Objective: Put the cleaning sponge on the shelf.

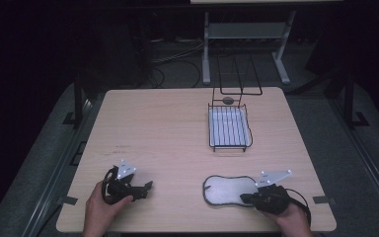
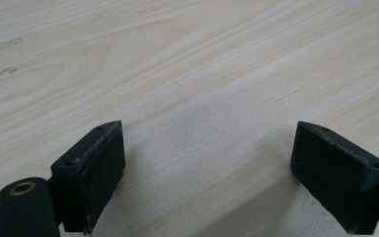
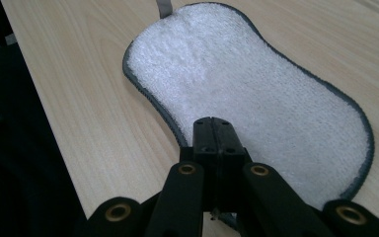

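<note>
**Right claw clamped at the pad's near edge, pad running left along the tabletop**

Here my right claw point(image 1: 246, 198) sits clenched, its two black jaws pressed flat together right at the rim of the white terry pad point(image 1: 228, 190). In the right gripper view the jaws meet over the grey-trimmed edge of the pad point(image 3: 256, 94), and I judge they pinch that edge, though the cloth between them is hidden by the jaws themselves.

The relation that matters: the pad lies flat near the front of the tabletop point(image 1: 168, 128), its long axis running left to right, and almost all of it stretches away to the left of my right claw. So any pull or lift starts from its right end.

My left claw point(image 1: 145, 187) is released, jaws wide apart over bare wood, well apart from the pad's left end. The right hand is plainly the nearer one.

The wire rack point(image 1: 229, 128) stands farther back, beyond the pad and well apart from it. If the pad goes there, I judge the move runs away from me, toward the far side.
</note>
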A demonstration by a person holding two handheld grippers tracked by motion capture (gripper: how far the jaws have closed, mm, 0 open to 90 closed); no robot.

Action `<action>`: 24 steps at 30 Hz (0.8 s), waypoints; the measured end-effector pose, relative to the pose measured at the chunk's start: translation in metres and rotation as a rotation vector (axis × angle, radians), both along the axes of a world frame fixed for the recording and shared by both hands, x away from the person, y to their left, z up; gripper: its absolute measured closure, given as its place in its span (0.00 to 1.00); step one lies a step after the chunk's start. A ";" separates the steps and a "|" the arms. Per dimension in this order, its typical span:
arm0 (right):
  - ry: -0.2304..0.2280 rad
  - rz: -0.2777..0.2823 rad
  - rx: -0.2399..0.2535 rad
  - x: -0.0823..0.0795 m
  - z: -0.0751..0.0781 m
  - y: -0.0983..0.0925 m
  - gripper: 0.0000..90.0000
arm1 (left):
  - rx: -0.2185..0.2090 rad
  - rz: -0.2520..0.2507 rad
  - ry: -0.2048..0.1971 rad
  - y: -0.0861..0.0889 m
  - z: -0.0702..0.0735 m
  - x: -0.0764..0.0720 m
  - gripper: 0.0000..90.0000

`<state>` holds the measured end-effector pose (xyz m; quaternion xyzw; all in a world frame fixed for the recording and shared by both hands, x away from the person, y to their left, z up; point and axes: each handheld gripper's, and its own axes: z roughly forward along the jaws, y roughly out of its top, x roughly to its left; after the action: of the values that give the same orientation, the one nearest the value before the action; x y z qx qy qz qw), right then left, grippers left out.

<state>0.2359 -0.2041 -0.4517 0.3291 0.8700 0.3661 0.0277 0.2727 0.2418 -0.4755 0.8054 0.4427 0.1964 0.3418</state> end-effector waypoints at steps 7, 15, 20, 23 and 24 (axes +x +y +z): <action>-0.003 -0.012 -0.006 0.007 -0.001 -0.001 1.00 | -0.001 0.000 0.000 0.000 0.000 0.000 0.14; -0.013 -0.024 -0.019 0.019 0.000 0.002 1.00 | 0.000 0.000 0.000 0.000 0.000 0.000 0.14; -0.019 -0.035 -0.027 0.027 0.000 0.003 1.00 | 0.000 0.000 0.000 0.000 0.000 0.000 0.14; -0.022 -0.041 -0.031 0.030 0.000 0.003 1.00 | 0.000 0.000 0.000 0.000 0.000 0.000 0.14; -0.028 -0.047 -0.031 0.034 -0.001 0.002 1.00 | 0.000 0.000 0.000 0.000 0.000 0.000 0.14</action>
<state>0.2695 -0.2018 -0.4524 0.3440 0.8670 0.3564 0.0537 0.2727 0.2418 -0.4754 0.8054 0.4428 0.1962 0.3418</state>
